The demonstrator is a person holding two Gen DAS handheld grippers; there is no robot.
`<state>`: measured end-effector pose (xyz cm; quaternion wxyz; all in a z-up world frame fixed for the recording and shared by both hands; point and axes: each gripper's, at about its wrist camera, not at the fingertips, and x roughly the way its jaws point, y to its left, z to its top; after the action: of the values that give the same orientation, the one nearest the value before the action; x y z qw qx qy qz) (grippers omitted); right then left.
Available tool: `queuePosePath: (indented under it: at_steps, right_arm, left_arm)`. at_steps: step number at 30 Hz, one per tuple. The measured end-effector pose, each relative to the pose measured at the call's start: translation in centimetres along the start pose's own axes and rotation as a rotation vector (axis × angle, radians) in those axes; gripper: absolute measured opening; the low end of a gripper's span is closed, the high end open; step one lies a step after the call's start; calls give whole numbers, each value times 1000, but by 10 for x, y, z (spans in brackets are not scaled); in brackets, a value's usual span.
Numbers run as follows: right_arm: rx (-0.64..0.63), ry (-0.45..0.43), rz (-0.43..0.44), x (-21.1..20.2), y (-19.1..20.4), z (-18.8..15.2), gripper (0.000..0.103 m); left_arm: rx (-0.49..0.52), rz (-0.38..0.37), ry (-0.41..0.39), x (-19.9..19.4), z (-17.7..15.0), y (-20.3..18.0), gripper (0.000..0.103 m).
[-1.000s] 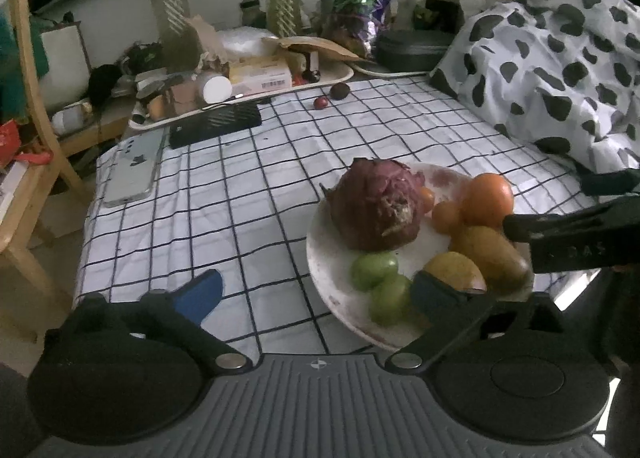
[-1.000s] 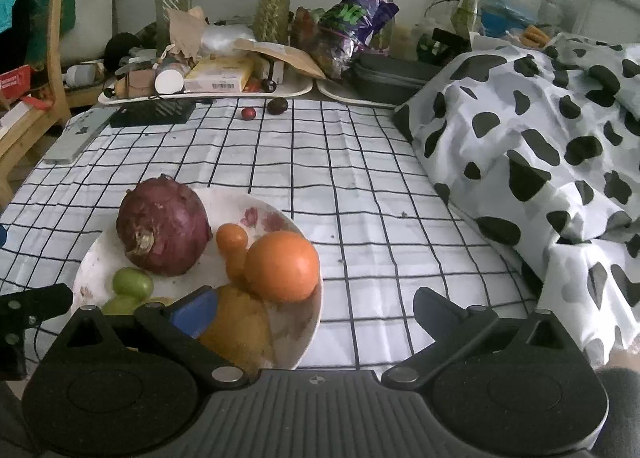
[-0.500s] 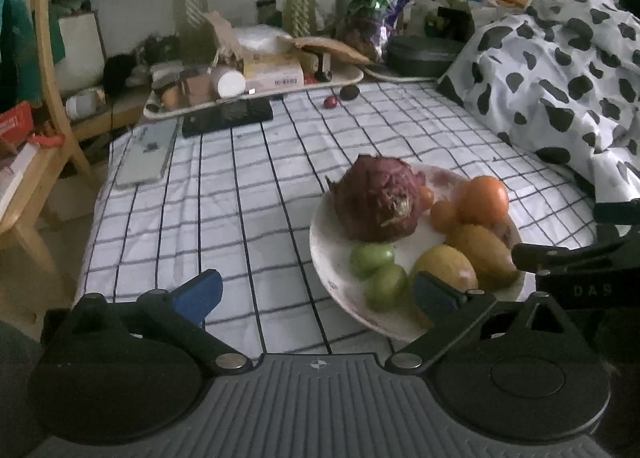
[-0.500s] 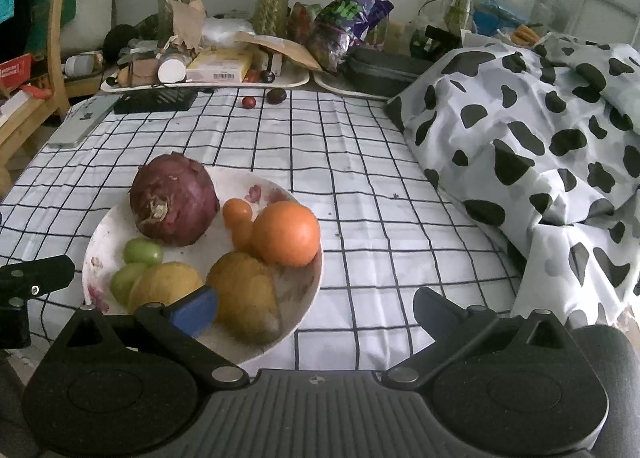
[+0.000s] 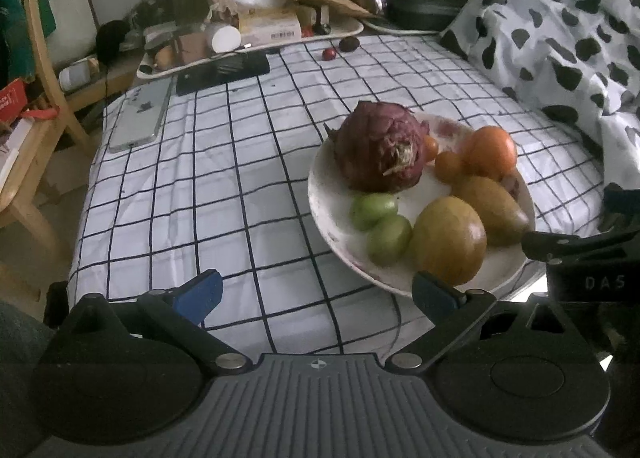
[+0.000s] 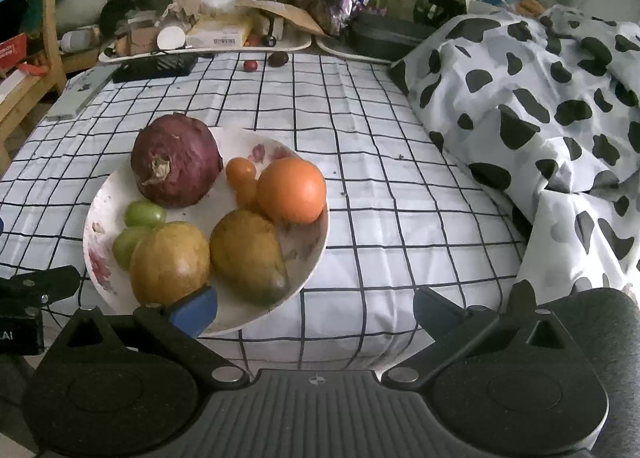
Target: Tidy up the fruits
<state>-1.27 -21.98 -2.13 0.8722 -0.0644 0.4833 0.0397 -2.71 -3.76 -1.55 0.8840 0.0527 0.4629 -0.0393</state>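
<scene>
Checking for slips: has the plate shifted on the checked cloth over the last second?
Cannot tell: the plate sits higher in the right wrist view, but so does the cloth; the camera moved.

Both cams sit low behind their own gripper, looking forward and slightly down across the checked bed sheet (image 5: 224, 186) toward the cluttered trays at the far end. The left wrist view looks from the near-left, so the plate (image 5: 324, 194) sits right of centre, close up. The right wrist view looks from the near-right, plate (image 6: 100, 210) left of centre, cow-print duvet (image 6: 528, 98) filling its right side. They share the plate, sheet and far clutter, and each catches the other gripper at its edge.
</scene>
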Motion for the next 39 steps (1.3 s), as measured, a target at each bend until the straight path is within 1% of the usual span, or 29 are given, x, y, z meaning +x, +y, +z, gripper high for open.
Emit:
queuePosePath:
  at_steps: [4, 10, 39]
  right_arm:
    - [-11, 29, 0, 5, 1, 1, 103]
    - [-17, 57, -3, 11, 2, 0, 103]
    - [-28, 63, 1, 12, 4, 0, 103]
  left_arm:
    - [8, 7, 21, 4, 0, -1, 103]
    - [-7, 16, 54, 11, 0, 2, 103]
    - [13, 16, 56, 11, 0, -1, 103]
